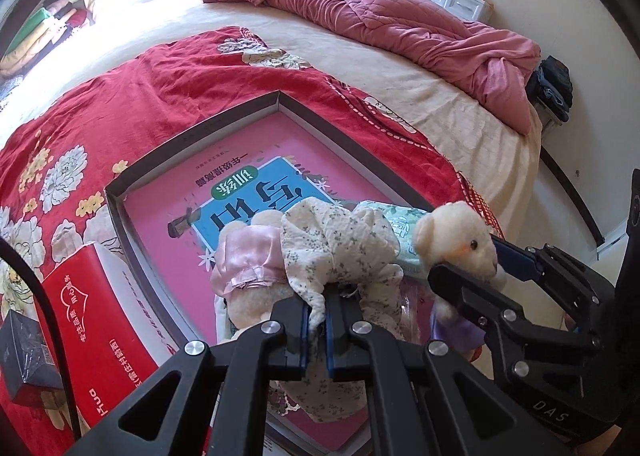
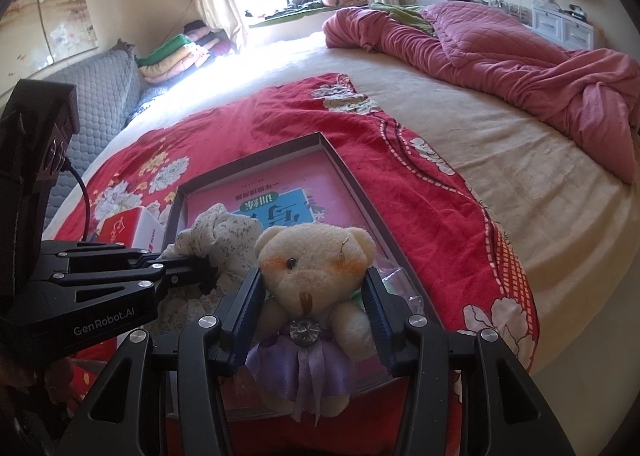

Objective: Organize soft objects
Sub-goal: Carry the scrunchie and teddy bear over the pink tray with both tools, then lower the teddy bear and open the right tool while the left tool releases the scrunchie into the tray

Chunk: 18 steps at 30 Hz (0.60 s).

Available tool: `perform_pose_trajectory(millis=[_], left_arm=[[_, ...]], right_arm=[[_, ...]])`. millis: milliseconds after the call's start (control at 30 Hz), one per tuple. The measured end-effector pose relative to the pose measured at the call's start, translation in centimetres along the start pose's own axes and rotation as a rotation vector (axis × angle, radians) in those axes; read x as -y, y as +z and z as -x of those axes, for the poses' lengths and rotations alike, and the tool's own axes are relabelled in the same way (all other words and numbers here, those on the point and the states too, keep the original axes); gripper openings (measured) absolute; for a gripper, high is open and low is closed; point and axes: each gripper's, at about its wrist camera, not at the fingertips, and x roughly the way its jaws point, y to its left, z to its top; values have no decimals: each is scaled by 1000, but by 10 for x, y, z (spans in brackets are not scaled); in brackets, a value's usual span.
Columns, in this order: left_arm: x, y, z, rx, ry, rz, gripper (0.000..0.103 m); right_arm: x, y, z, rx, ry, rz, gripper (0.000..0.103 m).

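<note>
My left gripper [image 1: 318,316] is shut on a white floral cloth [image 1: 340,248] that drapes over a cream bear in a pink dress [image 1: 248,260]; it also shows in the right wrist view [image 2: 200,268], with the cloth [image 2: 224,232] beside it. My right gripper [image 2: 312,296] is shut on a cream teddy bear in a purple dress [image 2: 312,276], held upright at the near edge of the dark shallow box [image 2: 344,164]. In the left wrist view that bear [image 1: 456,240] sits at the right, in the right gripper [image 1: 472,268]. The box [image 1: 192,132] holds a pink book [image 1: 240,184].
A red tissue box [image 1: 100,328] and a dark small box [image 1: 24,356] lie left of the dark box on the red floral blanket [image 1: 160,84]. A tissue pack [image 1: 400,228] lies behind the bears. A pink quilt [image 2: 500,48] is heaped at the far side of the bed.
</note>
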Motion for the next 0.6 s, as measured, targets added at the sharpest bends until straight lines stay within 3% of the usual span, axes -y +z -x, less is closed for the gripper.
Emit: perform_pose_trajectory(millis=[200,600], left_arm=[[-9,3,0,8,29,15,6],[-12,2,-1,-7,17,16,7]], right_arm=[[-9,-2,-7,-13,10,26,51],[-14,2,-17,15,-17,58,51]])
